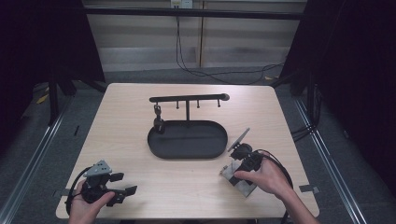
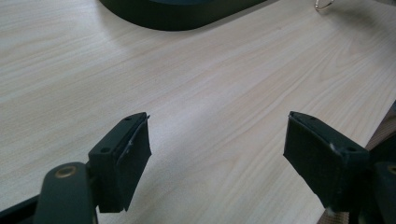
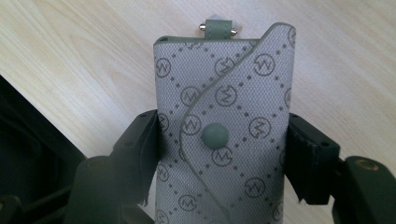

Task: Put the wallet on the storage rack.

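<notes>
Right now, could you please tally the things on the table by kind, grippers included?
Grippers: 2 (left gripper, open; right gripper, shut on the pouch)
Patterned grey pouch: 1
Black hook stand with oval tray: 1
Small dark item hanging on the stand: 1
Total: 5

right claw (image 3: 223,158) clamped on grey patterned key pouch (image 3: 224,107), snap button facing camera, above wooden table (image 3: 84,56).

Both grippers are black, the left gripper (image 1: 125,183) topped by a grey three-cornered plate. Black cables trail from each. The right gripper (image 3: 223,154) has screw-holed jaws with frayed black pads.
</notes>
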`<control>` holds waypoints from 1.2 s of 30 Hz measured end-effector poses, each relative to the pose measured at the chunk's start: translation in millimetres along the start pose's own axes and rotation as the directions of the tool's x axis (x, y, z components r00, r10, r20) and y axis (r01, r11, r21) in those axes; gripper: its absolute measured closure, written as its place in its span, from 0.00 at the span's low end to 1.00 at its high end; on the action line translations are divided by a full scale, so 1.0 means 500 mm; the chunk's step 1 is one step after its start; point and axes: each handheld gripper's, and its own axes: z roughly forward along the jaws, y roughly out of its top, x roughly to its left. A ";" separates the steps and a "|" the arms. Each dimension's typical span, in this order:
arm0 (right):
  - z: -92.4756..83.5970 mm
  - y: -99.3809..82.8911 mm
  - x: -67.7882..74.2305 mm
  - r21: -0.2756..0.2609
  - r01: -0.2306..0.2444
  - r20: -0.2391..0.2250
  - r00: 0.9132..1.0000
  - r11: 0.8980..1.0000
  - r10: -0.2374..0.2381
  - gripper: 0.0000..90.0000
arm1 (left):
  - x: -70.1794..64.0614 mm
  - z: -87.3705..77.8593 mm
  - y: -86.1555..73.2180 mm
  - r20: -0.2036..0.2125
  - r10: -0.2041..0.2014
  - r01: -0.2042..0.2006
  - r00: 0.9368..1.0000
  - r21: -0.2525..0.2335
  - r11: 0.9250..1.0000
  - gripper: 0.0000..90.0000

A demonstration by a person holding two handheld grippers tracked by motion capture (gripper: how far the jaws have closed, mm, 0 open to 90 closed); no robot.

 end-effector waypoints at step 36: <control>-0.086 0.054 -0.013 -0.060 -0.022 0.015 1.000 0.998 0.023 0.38 | 0.008 -0.003 -0.001 0.006 0.006 -0.006 1.000 0.016 1.000 0.28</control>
